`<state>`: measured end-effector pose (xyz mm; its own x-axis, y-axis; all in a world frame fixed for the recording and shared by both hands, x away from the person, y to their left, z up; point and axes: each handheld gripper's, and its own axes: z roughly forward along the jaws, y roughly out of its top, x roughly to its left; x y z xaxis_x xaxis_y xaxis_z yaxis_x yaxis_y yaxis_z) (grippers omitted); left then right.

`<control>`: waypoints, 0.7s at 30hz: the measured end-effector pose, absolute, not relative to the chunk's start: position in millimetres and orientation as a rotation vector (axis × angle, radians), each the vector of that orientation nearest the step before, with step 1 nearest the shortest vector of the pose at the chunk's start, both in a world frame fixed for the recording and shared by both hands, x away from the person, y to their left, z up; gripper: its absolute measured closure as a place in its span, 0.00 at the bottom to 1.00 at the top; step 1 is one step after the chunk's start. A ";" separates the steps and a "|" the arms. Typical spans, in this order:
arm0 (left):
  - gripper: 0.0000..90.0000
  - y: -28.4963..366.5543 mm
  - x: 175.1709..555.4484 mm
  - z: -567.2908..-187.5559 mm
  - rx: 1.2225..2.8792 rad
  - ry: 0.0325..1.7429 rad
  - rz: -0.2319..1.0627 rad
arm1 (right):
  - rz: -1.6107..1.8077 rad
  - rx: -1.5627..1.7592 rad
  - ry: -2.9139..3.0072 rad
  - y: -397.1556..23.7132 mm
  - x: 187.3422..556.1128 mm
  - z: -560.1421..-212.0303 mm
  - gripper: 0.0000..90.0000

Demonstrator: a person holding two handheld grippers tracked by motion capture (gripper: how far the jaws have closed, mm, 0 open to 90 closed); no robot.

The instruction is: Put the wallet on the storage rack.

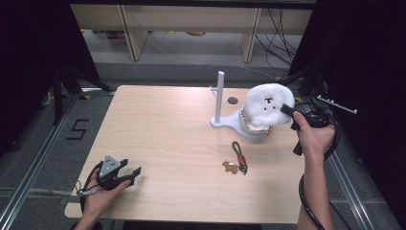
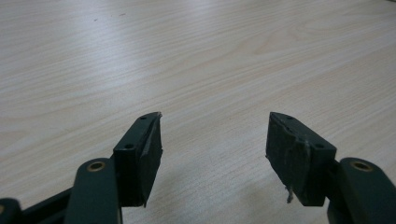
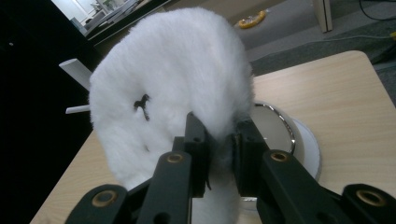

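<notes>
High view: my right gripper (image 1: 288,110) sits at the right of the frame, fingers clamped on the edge of the white plush cover (image 1: 268,105). The cover hangs just above the white stand (image 1: 229,122), right of its upright post. A keychain (image 1: 238,157) lies on the counter (image 1: 167,143) below the stand, well apart from both grippers. My left gripper (image 1: 134,175) rests at the lower left of the frame, fingers spread apart, holding nothing.

Left gripper view: my two fingers (image 2: 142,154) rise from the bottom edge, set wide. Between them lies bare counter wood (image 2: 210,70); the pads touch nothing.

Right gripper view: my fingers (image 3: 196,149) stand narrow at lower centre, pinching a fold of the plush cover (image 3: 177,79) between the pads. The cover spans the upper centre of the frame, a small dark stitched mark at its left. Behind it, at the right, the round stand base (image 3: 306,149) shows with a shiny ring on it, resting on the counter (image 3: 345,102).
</notes>
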<state>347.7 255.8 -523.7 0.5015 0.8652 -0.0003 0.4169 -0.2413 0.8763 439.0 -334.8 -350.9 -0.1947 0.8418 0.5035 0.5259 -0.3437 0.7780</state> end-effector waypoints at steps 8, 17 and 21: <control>0.39 255.2 347.3 -523.9 1.851 1.059 0.633 | 1.559 1.780 1.574 -335.4 446.5 -348.0 0.88; 0.40 254.9 348.3 -524.4 1.851 1.042 0.632 | 1.566 1.799 1.537 -335.2 457.1 -351.0 0.88; 0.40 254.9 348.3 -524.4 1.851 1.040 0.630 | 1.577 1.797 1.519 -335.3 460.9 -350.0 0.88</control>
